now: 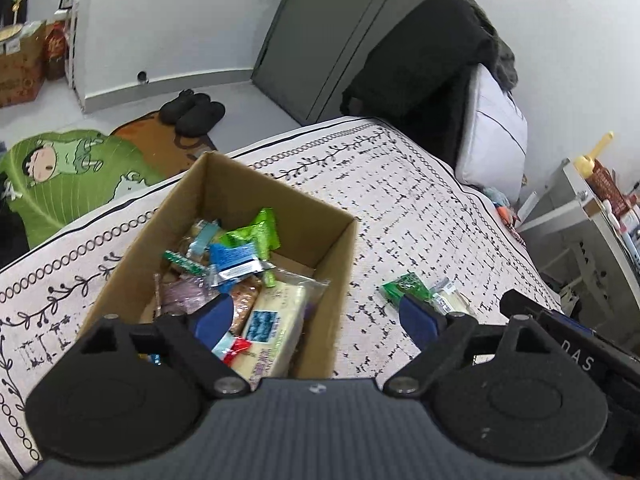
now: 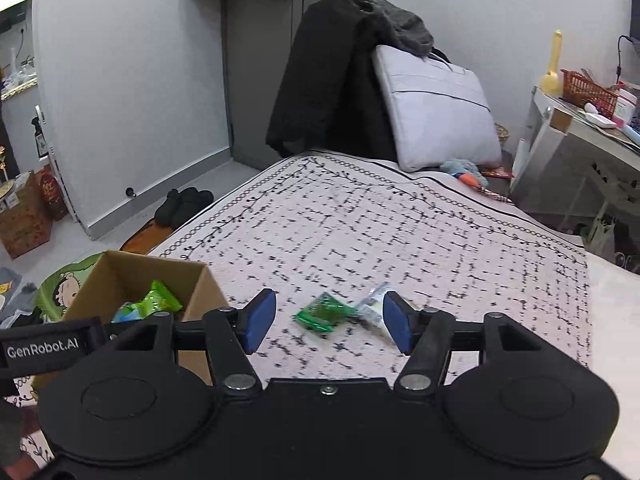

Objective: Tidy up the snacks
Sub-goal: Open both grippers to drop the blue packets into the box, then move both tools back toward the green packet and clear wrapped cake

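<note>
a cardboard box [image 1: 332, 280] sits open on the bed [image 1: 400, 208], which is spread with a pale cover printed with black vines and little dashes. the box is packed with snacks: a bright green crinkled packet [image 1: 260, 232] up near the far end, a blue and silver wrapper [image 1: 232, 260] below it, a narrow green strip packet [image 1: 184, 262] to the side, and a long pale yellow pack with a blue label [image 1: 272, 324] lying along the near right wall. a small red and light blue wrapper [image 1: 234, 350] lies just beside that yellow pack.

out on the cover, near the box's right side but not touching it, lie two loose snacks: a small green packet [image 2: 324, 314] with dark speckles, and touching its right end a clear packet with a pale filling [image 2: 374, 308].

the left gripper [image 1: 316, 316] hovers over the near end of the box, jaws spread wide, with nothing between them; its left pad hangs above the box contents, the right one over the cover beside the loose packets. the right gripper [image 2: 324, 326] hangs low over the bed with jaws also spread wide and nothing held, the green packet showing between its blue pads and the clear packet partly behind the right pad.
</note>
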The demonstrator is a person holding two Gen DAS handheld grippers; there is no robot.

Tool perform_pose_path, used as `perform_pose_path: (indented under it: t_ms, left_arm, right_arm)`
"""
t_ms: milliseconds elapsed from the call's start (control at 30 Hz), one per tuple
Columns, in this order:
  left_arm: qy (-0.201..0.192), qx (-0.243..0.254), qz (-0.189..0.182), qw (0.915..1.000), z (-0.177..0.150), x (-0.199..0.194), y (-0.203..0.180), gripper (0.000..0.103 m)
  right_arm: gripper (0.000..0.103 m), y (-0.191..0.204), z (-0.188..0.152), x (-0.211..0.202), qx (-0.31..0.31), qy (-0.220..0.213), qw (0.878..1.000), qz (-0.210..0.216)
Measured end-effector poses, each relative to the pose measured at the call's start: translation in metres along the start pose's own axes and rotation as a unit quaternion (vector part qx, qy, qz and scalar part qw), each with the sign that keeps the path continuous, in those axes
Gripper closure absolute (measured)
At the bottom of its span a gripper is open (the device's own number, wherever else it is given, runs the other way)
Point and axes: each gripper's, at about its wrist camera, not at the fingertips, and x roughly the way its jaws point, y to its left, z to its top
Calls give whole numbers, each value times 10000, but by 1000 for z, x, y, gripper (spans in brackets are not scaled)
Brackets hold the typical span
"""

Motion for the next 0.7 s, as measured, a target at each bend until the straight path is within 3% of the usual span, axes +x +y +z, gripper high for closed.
perform_pose_path:
  t_ms: [367, 567, 700]
  left_arm:
    - [-171, 492, 274, 9983, -9, 4, -31, 13]
    - [-160, 617, 234, 9977, -15, 11, -39, 1]
    - [-223, 683, 148, 9973, -17, 13, -50, 0]
  right_arm:
    - [27, -45, -5, 1, 227, 7, 9997, 65]
    - [26, -59, -18, 15, 513, 259, 9982, 163]
    - [24, -69, -22, 18, 676, 292, 9970, 231]
